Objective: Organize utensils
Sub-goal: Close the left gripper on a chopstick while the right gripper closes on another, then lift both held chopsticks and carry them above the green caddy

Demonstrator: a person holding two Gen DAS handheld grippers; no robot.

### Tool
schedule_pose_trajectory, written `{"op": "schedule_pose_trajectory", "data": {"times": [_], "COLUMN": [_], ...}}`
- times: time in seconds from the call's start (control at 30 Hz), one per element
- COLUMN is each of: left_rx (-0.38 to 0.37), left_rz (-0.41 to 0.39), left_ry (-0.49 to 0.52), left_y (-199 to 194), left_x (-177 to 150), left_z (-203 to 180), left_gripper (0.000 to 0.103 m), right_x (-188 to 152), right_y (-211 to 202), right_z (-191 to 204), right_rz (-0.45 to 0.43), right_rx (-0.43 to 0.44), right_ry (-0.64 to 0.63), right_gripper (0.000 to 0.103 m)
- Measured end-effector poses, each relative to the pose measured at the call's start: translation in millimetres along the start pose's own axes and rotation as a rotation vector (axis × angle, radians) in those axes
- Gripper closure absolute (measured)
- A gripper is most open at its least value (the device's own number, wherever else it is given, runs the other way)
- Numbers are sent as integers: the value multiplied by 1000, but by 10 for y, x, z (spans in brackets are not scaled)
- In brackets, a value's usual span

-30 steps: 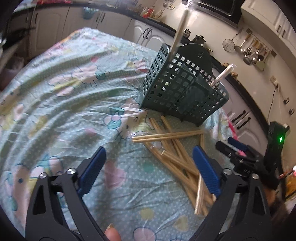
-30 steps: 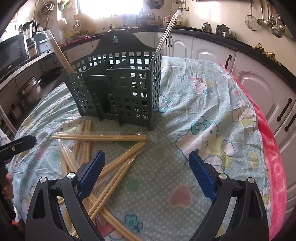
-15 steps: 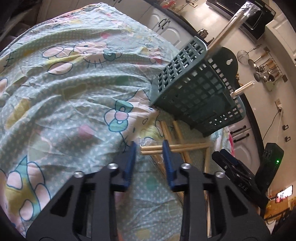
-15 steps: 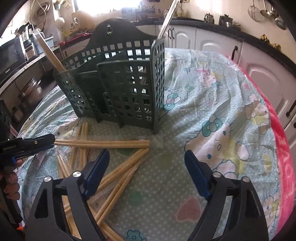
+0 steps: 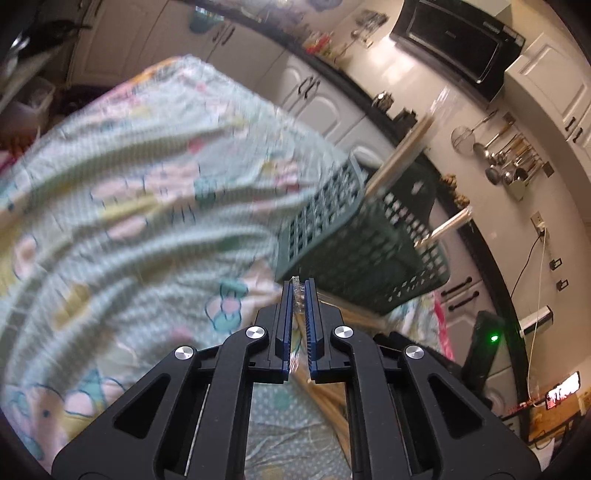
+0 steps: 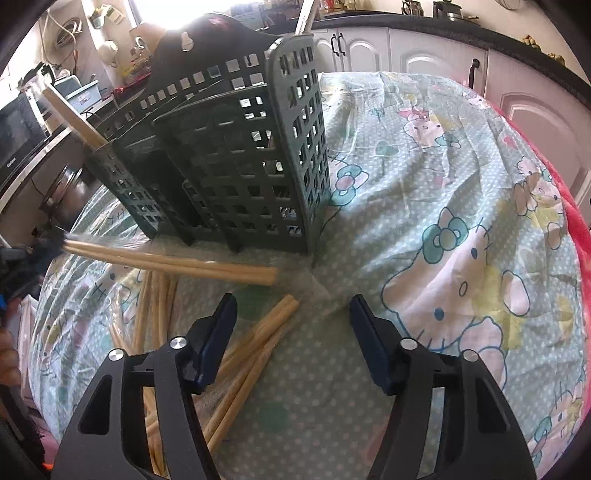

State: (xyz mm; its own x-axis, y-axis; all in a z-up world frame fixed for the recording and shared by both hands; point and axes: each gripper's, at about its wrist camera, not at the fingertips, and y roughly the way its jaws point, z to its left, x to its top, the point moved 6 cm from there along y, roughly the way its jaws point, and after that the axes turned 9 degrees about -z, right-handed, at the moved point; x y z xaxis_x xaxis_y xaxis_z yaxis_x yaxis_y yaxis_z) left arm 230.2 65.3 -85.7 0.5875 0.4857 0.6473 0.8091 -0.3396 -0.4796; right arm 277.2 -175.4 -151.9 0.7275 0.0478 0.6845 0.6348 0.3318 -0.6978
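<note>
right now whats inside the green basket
Two wrapped chopstick pairs stand in the green basket: one leans out at the left end, another pokes up at the back right. Their lower ends are mostly hidden by the mesh walls, and the middle sections' contents can't be made out.

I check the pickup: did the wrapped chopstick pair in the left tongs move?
Yes. The wrapped chopstick pair has risen off the cloth, its far end nearer the green basket.

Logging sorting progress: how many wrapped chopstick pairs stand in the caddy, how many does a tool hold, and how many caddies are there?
Standing in the green caddy, wrapped chopstick pairs: 2
Held by the left tool, wrapped chopstick pair: 1
Green caddy: 1
Total: 4, leaving out the loose heap on the cloth, too overlapped to count.
</note>
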Motion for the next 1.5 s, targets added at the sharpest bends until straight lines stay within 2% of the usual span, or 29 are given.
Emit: {"op": "schedule_pose_trajectory", "data": {"times": [0.07,0.17,0.23,0.27,0.33,0.63,1.2,1.5], "left_rx": [2,3,3,4,2,-26,-155,-212], "left_rz": [-24,-52,-60,-62,-61,-78,-111,-142], "left_ry": [10,20,22,24,24,46,166,197], "left_y": [-65,-149,-177,-185,-184,-321,-674,-871], "left_x": [62,143,149,153,150,190,226,247], "left_z": [-20,-44,-52,-57,-68,-175,-880,-1159], "left_gripper": [100,100,100,100,100,101,101,101], "right_x": [31,78,101,113,137,365,813,955], "right_y": [28,48,63,66,48,-332,-1514,-2076], "right_z": [-33,-89,-122,-142,-158,-23,802,1035], "right_rz": [2,5,10,10,5,-93,-353,-494], "right_rx": [8,20,26,33,59,83,214,210], "right_ry": [27,67,87,98,117,67,-127,-214], "right_gripper": [52,66,82,84,96,97,98,98]}}
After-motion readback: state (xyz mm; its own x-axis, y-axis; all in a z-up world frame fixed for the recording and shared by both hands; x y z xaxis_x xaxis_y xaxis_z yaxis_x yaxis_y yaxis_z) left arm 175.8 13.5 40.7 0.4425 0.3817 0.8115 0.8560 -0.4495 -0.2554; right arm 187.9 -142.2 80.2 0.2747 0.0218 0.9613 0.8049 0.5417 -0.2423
